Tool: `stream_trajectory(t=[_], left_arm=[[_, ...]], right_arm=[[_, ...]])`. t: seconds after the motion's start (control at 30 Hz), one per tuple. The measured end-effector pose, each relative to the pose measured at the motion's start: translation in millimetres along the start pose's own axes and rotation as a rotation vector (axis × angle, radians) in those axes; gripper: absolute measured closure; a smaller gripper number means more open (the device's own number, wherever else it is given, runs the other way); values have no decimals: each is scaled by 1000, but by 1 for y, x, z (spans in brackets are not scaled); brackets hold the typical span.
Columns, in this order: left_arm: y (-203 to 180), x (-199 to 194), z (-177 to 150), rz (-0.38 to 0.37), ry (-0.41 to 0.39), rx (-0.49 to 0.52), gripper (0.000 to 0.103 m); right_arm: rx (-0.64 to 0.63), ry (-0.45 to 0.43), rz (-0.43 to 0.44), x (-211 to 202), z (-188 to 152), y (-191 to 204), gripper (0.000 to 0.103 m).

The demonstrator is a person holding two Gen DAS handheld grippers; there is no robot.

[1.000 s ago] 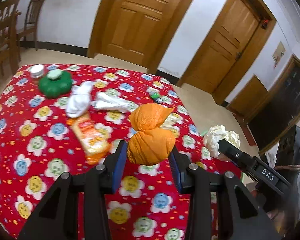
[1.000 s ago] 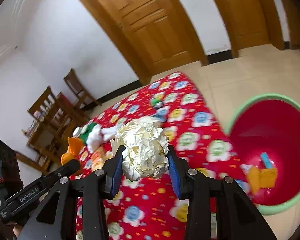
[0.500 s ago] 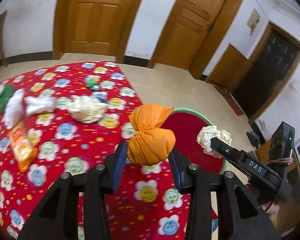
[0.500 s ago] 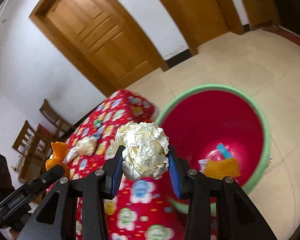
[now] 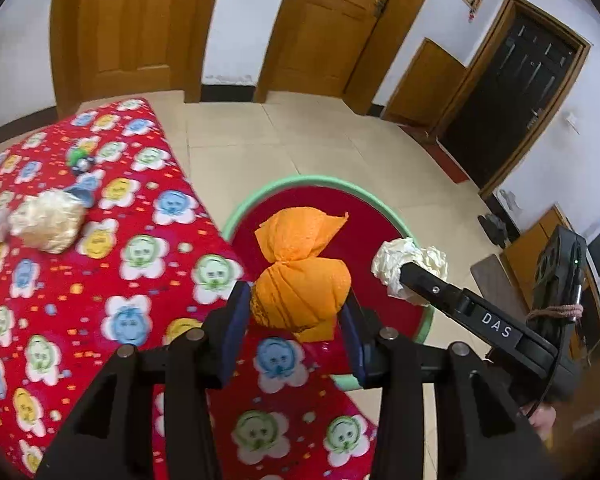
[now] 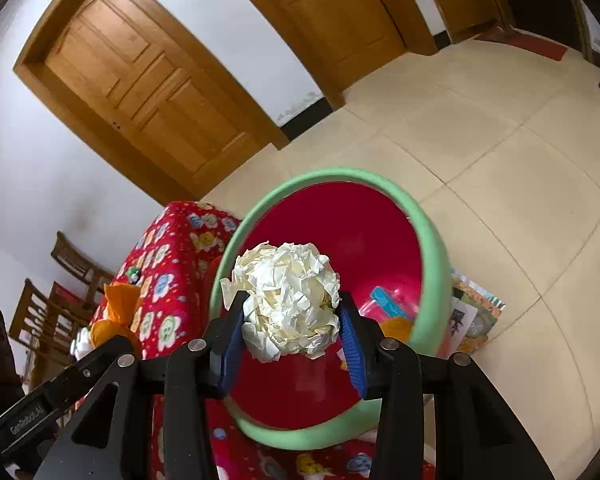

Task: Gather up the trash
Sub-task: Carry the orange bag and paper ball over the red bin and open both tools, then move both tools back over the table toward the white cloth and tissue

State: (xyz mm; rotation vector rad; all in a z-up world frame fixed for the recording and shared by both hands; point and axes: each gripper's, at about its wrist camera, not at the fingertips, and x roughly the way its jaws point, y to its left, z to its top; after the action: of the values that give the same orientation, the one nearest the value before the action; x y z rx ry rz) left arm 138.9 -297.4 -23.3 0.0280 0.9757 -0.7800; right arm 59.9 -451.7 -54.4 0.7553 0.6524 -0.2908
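My left gripper (image 5: 296, 312) is shut on an orange wad of paper (image 5: 300, 276), held over the table's right edge beside the bin. My right gripper (image 6: 290, 320) is shut on a crumpled cream paper ball (image 6: 288, 300), held above the mouth of the red bin with a green rim (image 6: 432, 248). The bin (image 5: 256, 200) stands on the floor by the table and holds a few scraps (image 6: 388, 308). The paper ball also shows in the left wrist view (image 5: 404, 264), and the orange wad in the right wrist view (image 6: 116, 312).
The table with the red flower-print cloth (image 5: 100, 280) still carries a crumpled cream wad (image 5: 48, 220) and small green and dark bits (image 5: 80, 160). Printed papers (image 6: 472, 320) lie on the floor by the bin. Wooden chairs (image 6: 52, 300) stand beyond the table.
Both grippers have swung right, from over the table toward the bin, each still holding its trash. The right gripper now hangs over the bin's mouth.
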Motion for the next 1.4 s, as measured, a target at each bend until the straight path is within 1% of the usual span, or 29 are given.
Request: stream_trajectory(t=[0.13, 0.17, 0.3, 0.6, 0.77, 1.07, 1.2, 1.4], left_arm=[[-6, 8, 0, -6, 14, 14, 55], [-7, 9, 0, -2, 13, 19, 53], [-10, 9, -1, -6, 3, 19, 52], [-5, -3, -3, -7, -15, -2, 51], [5, -16, -4, 17, -40, -13, 51], [51, -49, -4, 94, -102, -96, 51], [80, -66, -5, 126, -134, -145, 51], [129, -97, -6, 207, -187, -216, 51]], right_arm=[[21, -3, -8, -1, 1, -15, 54], [22, -2, -8, -1, 2, -15, 53], [20, -2, -9, 1, 3, -17, 49], [20, -14, -1, -3, 3, -13, 48], [14, -20, 0, -5, 2, -8, 47], [-30, -27, 8, -10, 1, 18, 47], [-55, -24, 13, -11, 0, 34, 47], [-116, 3, 28, -2, -3, 69, 47]])
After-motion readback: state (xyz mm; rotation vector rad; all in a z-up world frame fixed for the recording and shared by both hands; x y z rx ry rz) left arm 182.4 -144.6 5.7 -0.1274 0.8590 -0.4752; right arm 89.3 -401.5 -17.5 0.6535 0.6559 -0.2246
